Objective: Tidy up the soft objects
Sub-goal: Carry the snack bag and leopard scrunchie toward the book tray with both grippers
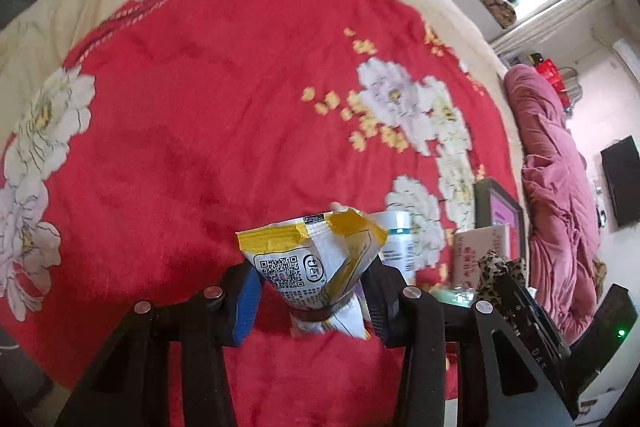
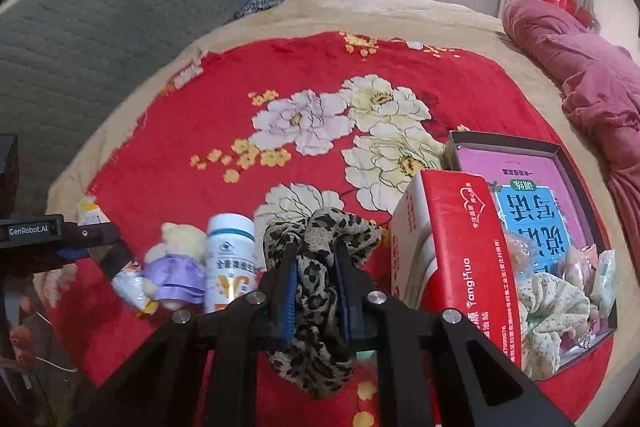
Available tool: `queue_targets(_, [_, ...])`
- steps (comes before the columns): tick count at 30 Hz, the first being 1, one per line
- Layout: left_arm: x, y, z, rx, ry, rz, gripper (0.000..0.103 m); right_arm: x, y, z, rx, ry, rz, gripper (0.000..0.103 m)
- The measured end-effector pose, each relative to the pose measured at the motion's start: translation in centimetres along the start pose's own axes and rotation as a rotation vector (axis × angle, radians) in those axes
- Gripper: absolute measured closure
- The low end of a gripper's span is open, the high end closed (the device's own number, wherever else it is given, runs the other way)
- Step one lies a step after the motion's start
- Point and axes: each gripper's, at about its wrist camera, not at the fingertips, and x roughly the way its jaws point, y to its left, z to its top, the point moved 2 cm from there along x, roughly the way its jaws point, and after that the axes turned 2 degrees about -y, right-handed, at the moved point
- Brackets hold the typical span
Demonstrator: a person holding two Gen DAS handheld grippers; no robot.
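Note:
My left gripper (image 1: 310, 291) is shut on a crumpled yellow-and-white snack packet (image 1: 316, 259), held above the red floral blanket (image 1: 200, 107). In the right wrist view the same packet (image 2: 128, 283) hangs from the left gripper (image 2: 100, 239) at the left edge. My right gripper (image 2: 316, 291) is shut on a leopard-print cloth (image 2: 320, 267), lifted over the blanket (image 2: 280, 67). A small plush bear in a purple dress (image 2: 176, 267) lies beside a white supplement bottle (image 2: 230, 259).
A red carton (image 2: 452, 259) leans on a shallow dark tray (image 2: 564, 155) holding a purple-and-blue book and a pale floral cloth (image 2: 552, 311). A pink quilt (image 2: 592, 83) lies on the right. A grey headboard (image 2: 100, 47) stands at the left.

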Motion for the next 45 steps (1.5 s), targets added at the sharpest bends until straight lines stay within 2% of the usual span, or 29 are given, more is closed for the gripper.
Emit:
queue_targets(11, [-3.5,-0.3,-0.7,0.028,-0.035,0.010,0.056,-2.5,0.2,0.3,0.015,-0.040,0.033,0.086])
queue_targets(18, [-5.0,-3.1,-1.3,0.104,-0.056,-0.011,0.056,-4.9,-0.4,0.8,0.026,-0.091,0.018,0.086])
queue_targets(31, [-6.1,-14.2,-4.4,0.308,-0.066,-0.119,0.056,-10.4,-4.2,1.6,0.094,-0.199,-0.044,0.086])
queue_targets(45, [-4.9,-25.9,-8.2,0.511,-0.031,-0.197,0.056,-16.5,-14.6,-0.3,0.267,-0.295,-0.212,0.086])
